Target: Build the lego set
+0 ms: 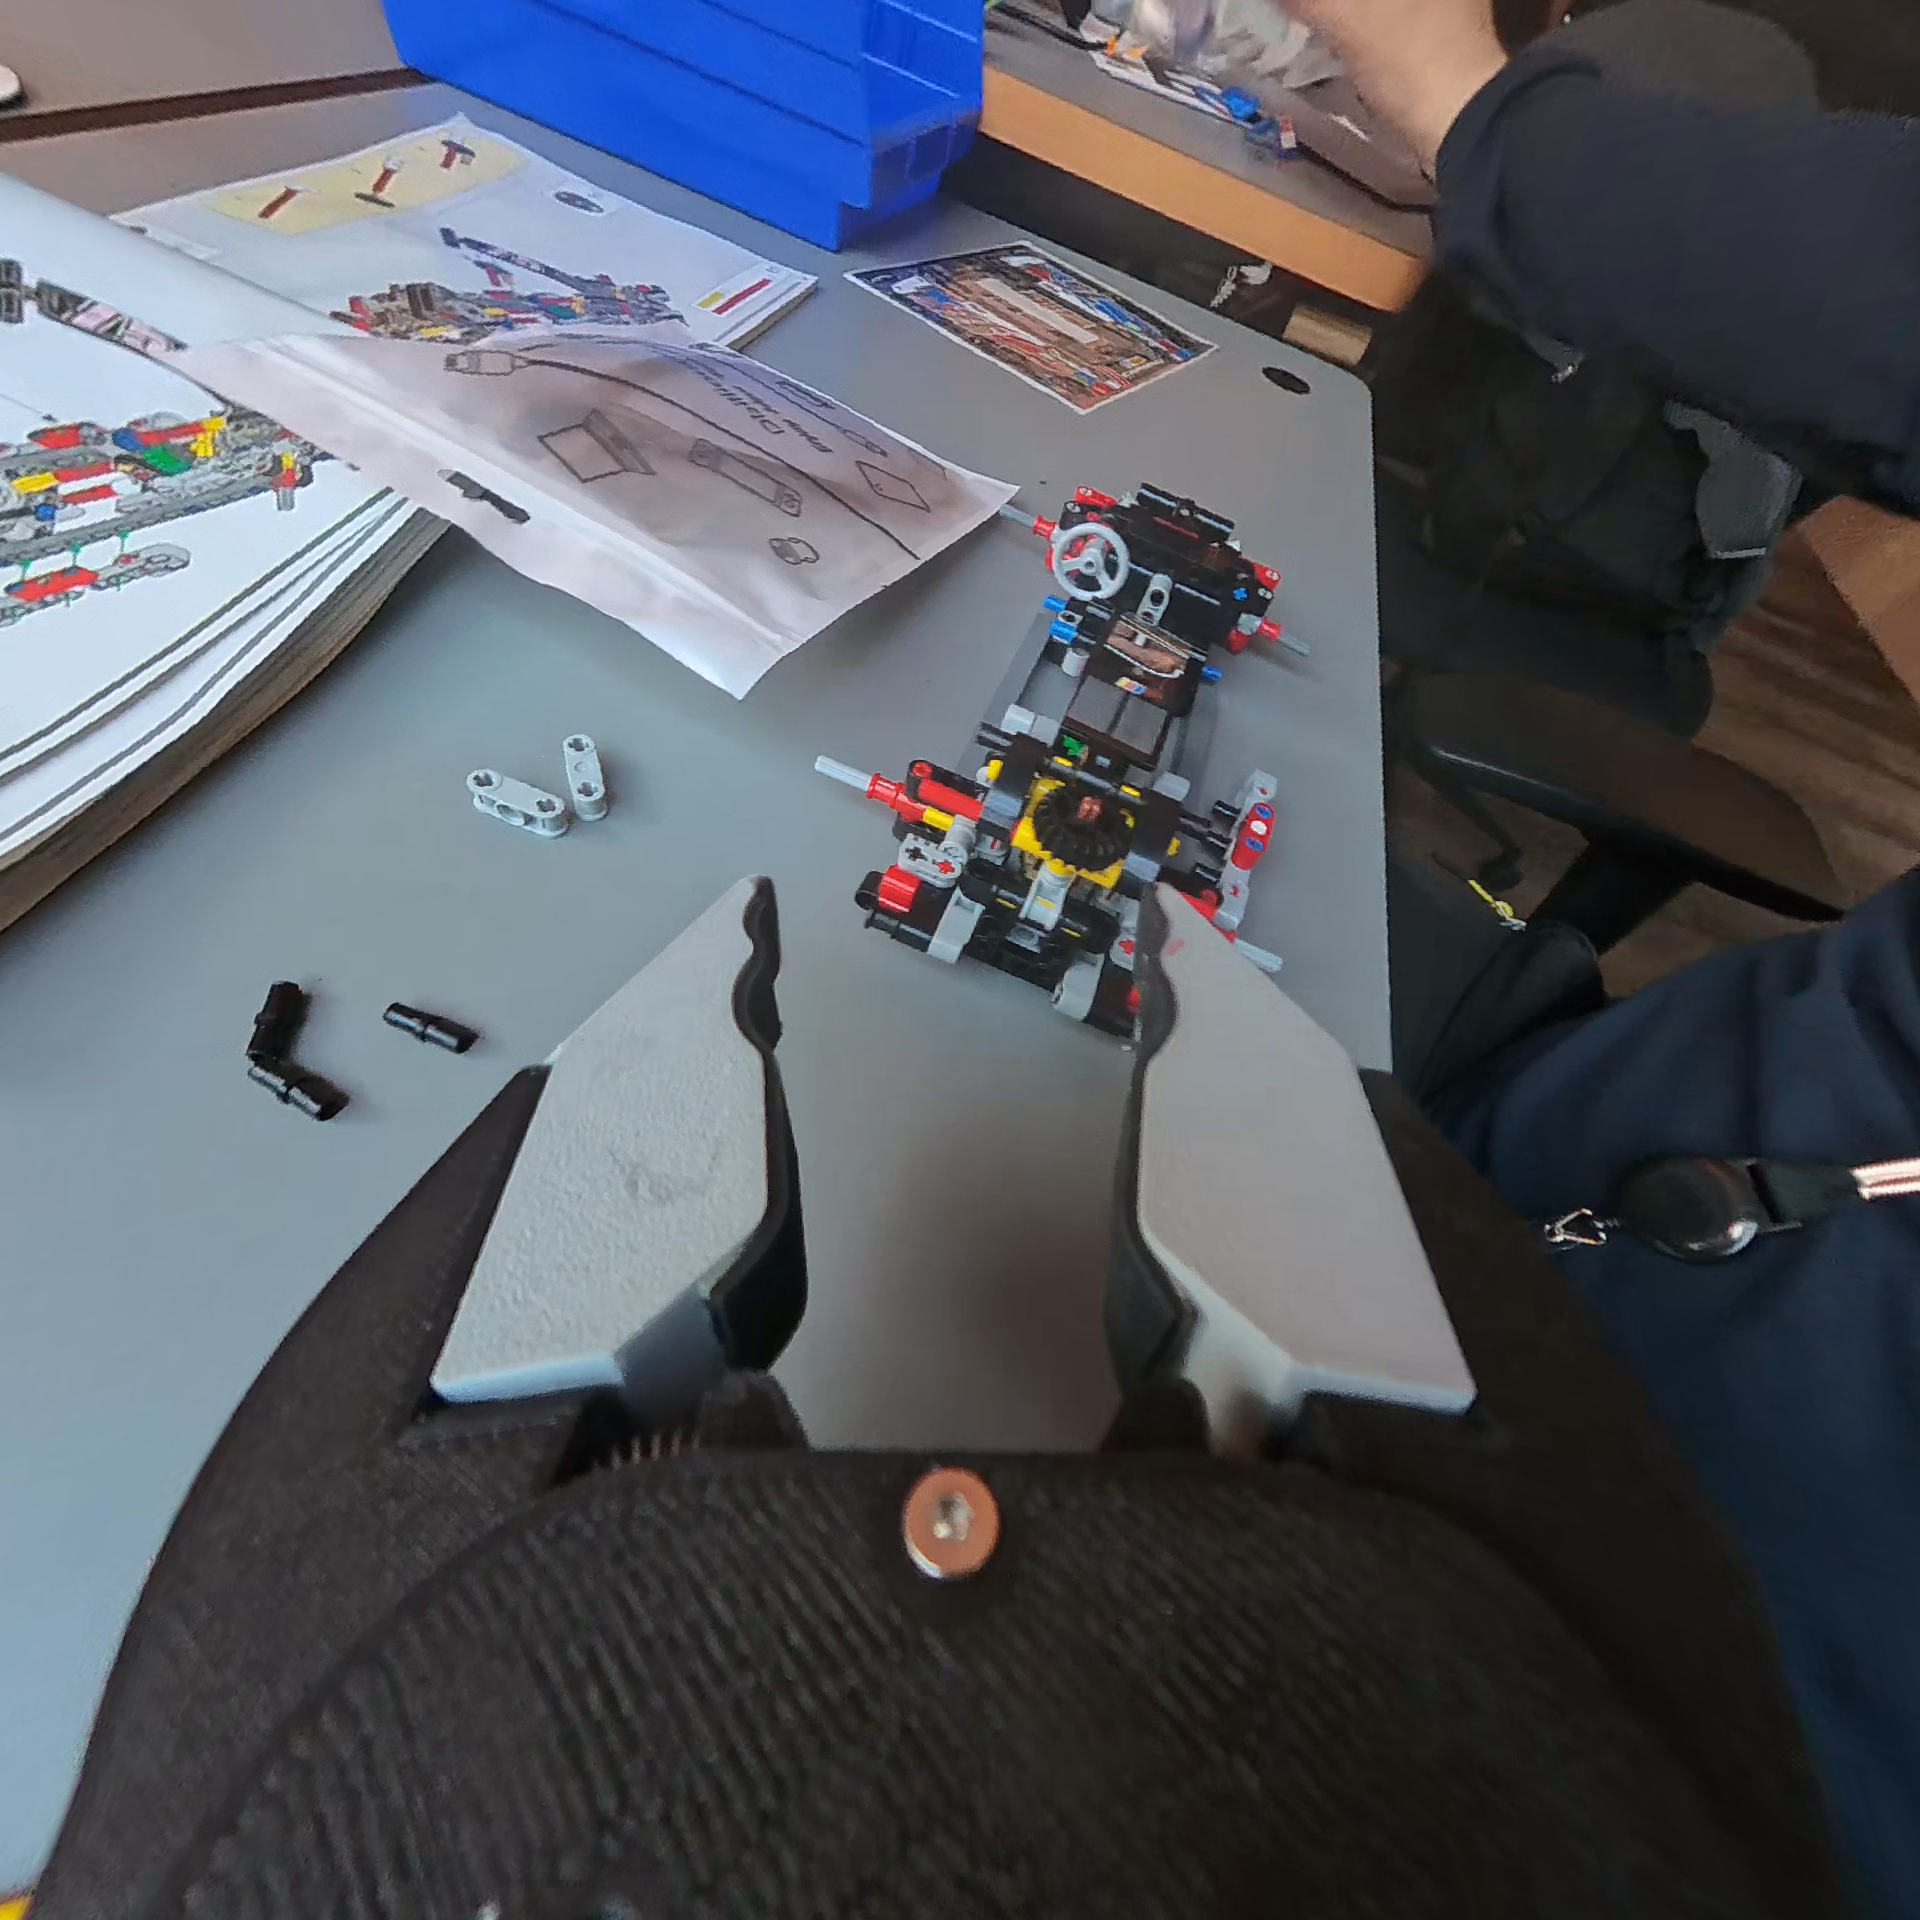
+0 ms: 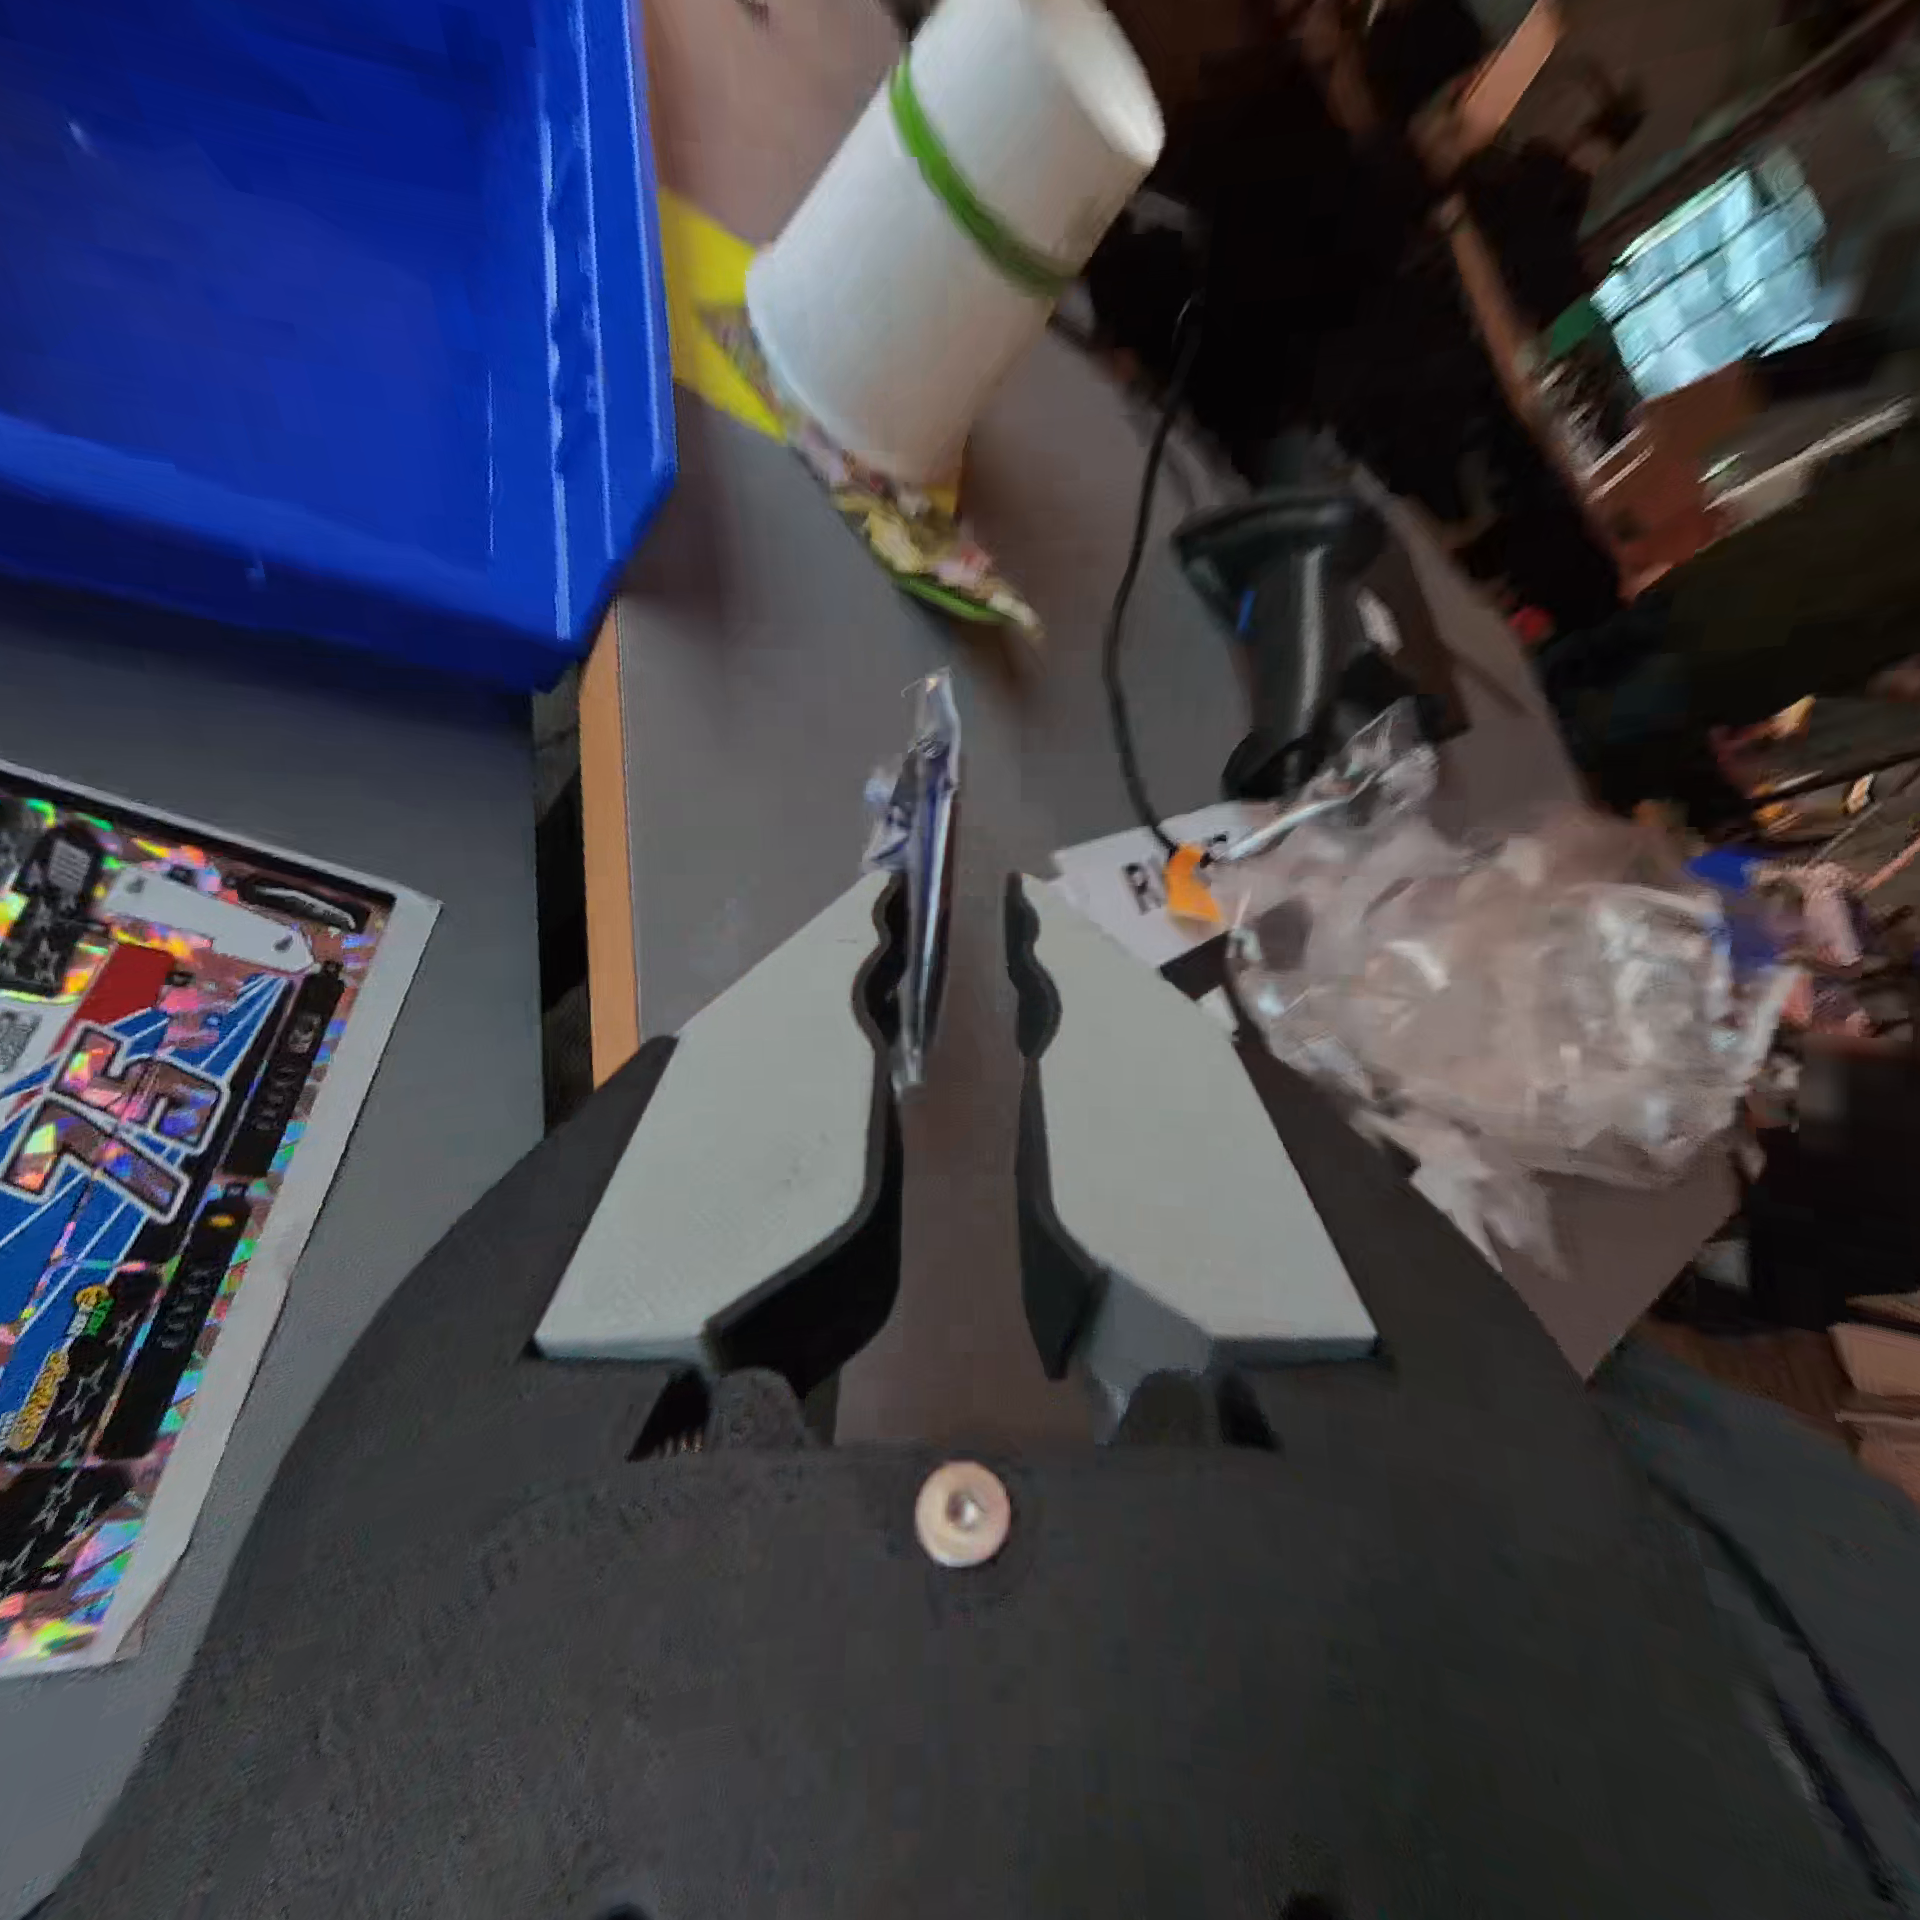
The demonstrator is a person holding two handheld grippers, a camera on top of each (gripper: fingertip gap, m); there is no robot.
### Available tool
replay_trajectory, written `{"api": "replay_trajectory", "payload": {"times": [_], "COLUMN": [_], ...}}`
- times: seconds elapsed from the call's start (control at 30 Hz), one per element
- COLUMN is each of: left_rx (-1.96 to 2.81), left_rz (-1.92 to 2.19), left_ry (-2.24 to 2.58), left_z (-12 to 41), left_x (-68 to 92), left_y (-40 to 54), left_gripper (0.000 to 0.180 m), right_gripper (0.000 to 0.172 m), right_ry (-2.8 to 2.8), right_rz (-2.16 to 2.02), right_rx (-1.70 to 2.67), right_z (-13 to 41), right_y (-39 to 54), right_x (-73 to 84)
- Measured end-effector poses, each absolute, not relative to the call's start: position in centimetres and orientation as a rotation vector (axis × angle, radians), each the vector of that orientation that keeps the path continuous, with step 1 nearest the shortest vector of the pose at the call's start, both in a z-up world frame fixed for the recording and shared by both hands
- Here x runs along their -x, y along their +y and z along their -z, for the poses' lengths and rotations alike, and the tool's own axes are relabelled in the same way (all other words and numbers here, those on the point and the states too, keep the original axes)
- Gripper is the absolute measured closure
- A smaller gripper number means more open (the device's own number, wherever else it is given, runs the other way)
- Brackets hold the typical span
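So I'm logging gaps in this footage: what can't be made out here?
- Left view: right fingertip hides the brick chassis near corner.
- Left view: person's hand blurred, cut by top edge.
- Right view: clear bags blurred, contents unreadable.
- Right view: plastic scrap beside left pad, contact unclear.

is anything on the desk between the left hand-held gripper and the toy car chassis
Nothing visible. The left hand-held gripper stands open, and only bare grey desk lies between its fingertips and the chassis, whose near end is beside the right fingertip. The grey connectors and black pins lie off to the left.
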State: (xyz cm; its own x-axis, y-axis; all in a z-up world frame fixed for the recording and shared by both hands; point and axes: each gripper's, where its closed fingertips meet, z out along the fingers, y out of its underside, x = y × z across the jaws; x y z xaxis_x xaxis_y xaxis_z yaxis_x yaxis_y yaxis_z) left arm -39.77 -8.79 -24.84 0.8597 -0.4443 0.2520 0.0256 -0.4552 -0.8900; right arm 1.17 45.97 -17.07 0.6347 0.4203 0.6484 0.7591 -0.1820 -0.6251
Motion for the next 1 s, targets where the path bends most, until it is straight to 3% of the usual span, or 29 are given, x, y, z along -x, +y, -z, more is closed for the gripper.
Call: {"api": "replay_trajectory", "payload": {"times": [0.03, 0.07, 0.23, 0.47, 0.73, 0.8, 0.9, 1.0], "left_rx": [1.986, 1.997, 2.122, 2.11, 2.172, 2.176, 2.133, 2.048], "left_rz": [0.573, 0.585, 0.367, -0.143, -0.276, -0.328, -0.44, -0.613], "left_ry": [0.283, 0.262, 0.269, 0.663, 0.934, 0.968, 1.01, 1.012], "left_z": [24.9, 25.0, 25.9, 24.8, 26.3, 26.8, 26.6, 24.7], "left_x": [40.0, 40.2, 42.4, 42.8, 40.8, 40.8, 40.8, 41.1], "left_y": [-8.6, -8.5, -7.0, -2.2, 1.4, 2.1, 3.1, 4.3], "left_gripper": [0.113, 0.111, 0.11, 0.108, 0.11, 0.121, 0.163, 0.179], "right_gripper": [0.142, 0.138, 0.143, 0.141, 0.14, 0.14, 0.141, 0.14], "right_ry": [-0.943, -0.929, -0.905, -1.077, -1.113, -1.118, -1.15, -1.214], "right_rz": [0.383, 0.342, 0.11, -0.103, -0.329, -0.39, -0.452, -0.494], "right_rx": [1.898, 1.95, 1.844, 1.792, 1.768, 1.75, 1.717, 1.68], "right_z": [18.4, 19.1, 16.6, 17.3, 16.7, 16.0, 15.2, 14.7], "right_y": [46.4, 46.3, 42.7, 33.9, 27.9, 26.7, 24.8, 22.6], "right_x": [-1.5, -1.4, 1.5, 6.3, 8.4, 9.1, 10.3, 11.7]}}
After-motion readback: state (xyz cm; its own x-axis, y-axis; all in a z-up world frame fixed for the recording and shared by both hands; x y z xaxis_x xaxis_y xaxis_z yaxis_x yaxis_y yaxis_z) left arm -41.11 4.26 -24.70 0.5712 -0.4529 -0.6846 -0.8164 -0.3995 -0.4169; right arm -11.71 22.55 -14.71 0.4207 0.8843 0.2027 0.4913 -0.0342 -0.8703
